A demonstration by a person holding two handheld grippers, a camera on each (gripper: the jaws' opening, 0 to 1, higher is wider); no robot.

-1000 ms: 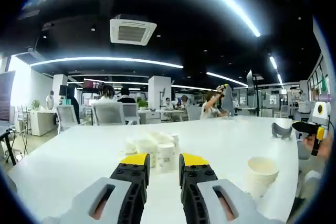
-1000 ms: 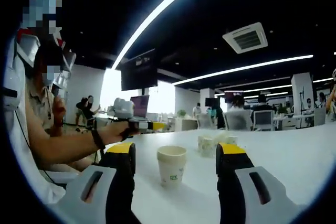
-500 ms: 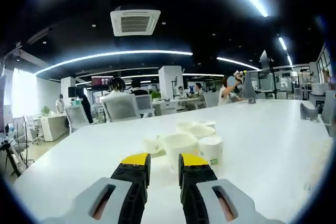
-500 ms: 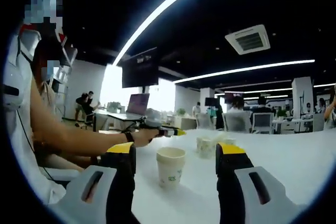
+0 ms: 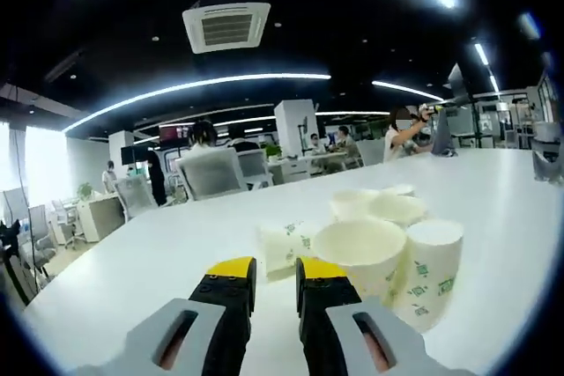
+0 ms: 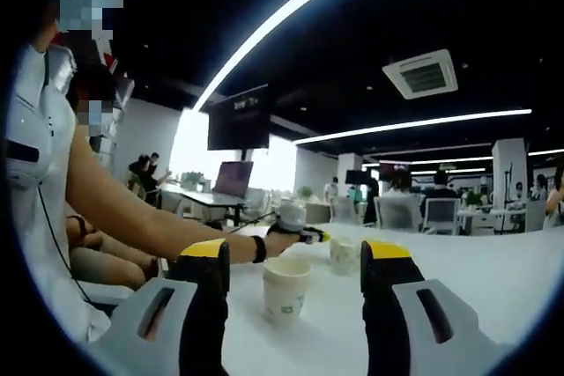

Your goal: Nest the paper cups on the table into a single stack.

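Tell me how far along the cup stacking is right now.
Nothing looks nested yet. The left gripper, nearly closed and empty, points at a cluster of white paper cups standing separately on the white table. The right gripper, open, frames a lone white paper cup. All stacking remains.

Paper cups, unstacked, on white table [image 5: 132,257].

Left gripper view: cluster of white paper cups with small green print. Nearest cup [image 5: 363,257] upright, mouth open, interior empty. Just beside it on the right, touching or nearly so, an inverted cup [image 5: 430,266], base up. To the left, one cup on its side [image 5: 286,246]. Behind the nearest cup, two or three more upright cups [image 5: 381,207], rims close together; exact count unclear. Right gripper view: a lone upright cup [image 6: 285,288], green mark low on wall, standing apart from the distant group [image 6: 344,253].
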